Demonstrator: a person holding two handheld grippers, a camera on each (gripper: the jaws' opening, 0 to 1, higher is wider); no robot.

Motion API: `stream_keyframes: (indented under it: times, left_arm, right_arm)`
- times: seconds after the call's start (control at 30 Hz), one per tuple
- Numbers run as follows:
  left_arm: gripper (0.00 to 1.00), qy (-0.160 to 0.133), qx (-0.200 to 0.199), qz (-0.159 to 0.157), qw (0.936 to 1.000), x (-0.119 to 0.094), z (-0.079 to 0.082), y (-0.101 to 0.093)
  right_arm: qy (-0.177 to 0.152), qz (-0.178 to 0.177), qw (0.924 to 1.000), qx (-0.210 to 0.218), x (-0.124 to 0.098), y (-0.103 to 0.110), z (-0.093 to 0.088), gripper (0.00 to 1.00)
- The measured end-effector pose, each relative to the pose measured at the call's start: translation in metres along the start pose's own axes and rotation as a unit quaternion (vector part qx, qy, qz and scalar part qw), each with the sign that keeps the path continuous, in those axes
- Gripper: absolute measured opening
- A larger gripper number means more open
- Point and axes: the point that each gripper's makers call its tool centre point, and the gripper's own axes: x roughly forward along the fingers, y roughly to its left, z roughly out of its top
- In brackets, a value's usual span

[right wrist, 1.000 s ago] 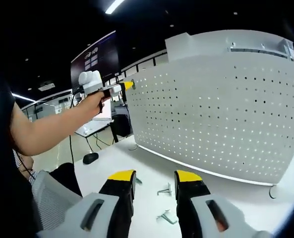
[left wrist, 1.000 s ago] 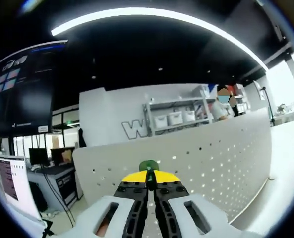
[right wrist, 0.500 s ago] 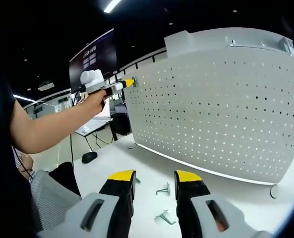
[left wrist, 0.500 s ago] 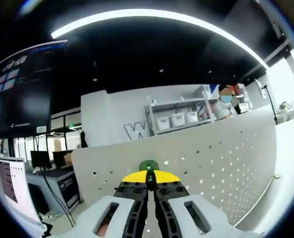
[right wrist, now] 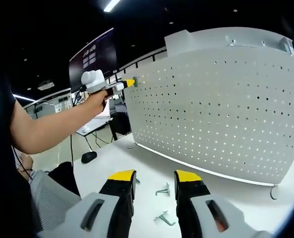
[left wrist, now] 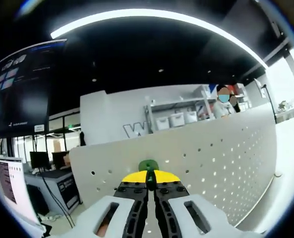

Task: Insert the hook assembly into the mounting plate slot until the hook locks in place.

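Perforated white plate (right wrist: pixel 221 111) standing upright on a white table (right wrist: pixel 137 163); all positions are given relative to the plate.

Plate: seen broadside in the right gripper view, edge-on and receding to the right in the left gripper view (left wrist: pixel 226 163). Over the last second its upper corner has drawn slightly closer and more of its face has come into the left gripper view, so the left gripper is still closing on that corner; the shift is small.

Left gripper (right wrist: pixel 129 83): held by a person's outstretched arm (right wrist: pixel 52 126), yellow tips just at the plate's upper left corner. In its own view (left wrist: pixel 147 181) the jaws are pressed together on a hook (left wrist: pixel 148 166), whose green end projects beyond the tips toward the plate's top edge. The hook does not yet appear seated in any hole; whether it touches the plate cannot be told.

Right gripper (right wrist: pixel 154 186): low in front of the plate, jaws apart and empty, unmoved.

Spare hooks (right wrist: pixel 162 190): small metal pieces on the table between the right jaws, near the plate's foot.

Judgement: insertion is imminent but not begun; locking remains.
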Motion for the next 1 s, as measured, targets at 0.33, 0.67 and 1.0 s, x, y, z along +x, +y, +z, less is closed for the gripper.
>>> stream_keyframes:
  times: [0.33,0.67,1.0]
  left_arm:
    - [0.03,0.011,0.014,-0.033,0.9993,0.0025,0.0002,0.001]
    - [0.03,0.022,0.041,-0.024,0.9986,0.0053,0.0016,-0.0017]
    - [0.03,0.015,0.061,0.0,0.998,0.0042,0.0031,-0.0067]
  right_arm:
    - [0.003,-0.002,1.0,0.001,0.0005,-0.0012,-0.0014,0.29]
    - [0.004,0.001,1.0,0.0,0.0026,0.0003,-0.0014,0.29]
    - [0.005,0.001,1.0,0.004,0.0021,0.0003,-0.0037,0.29]
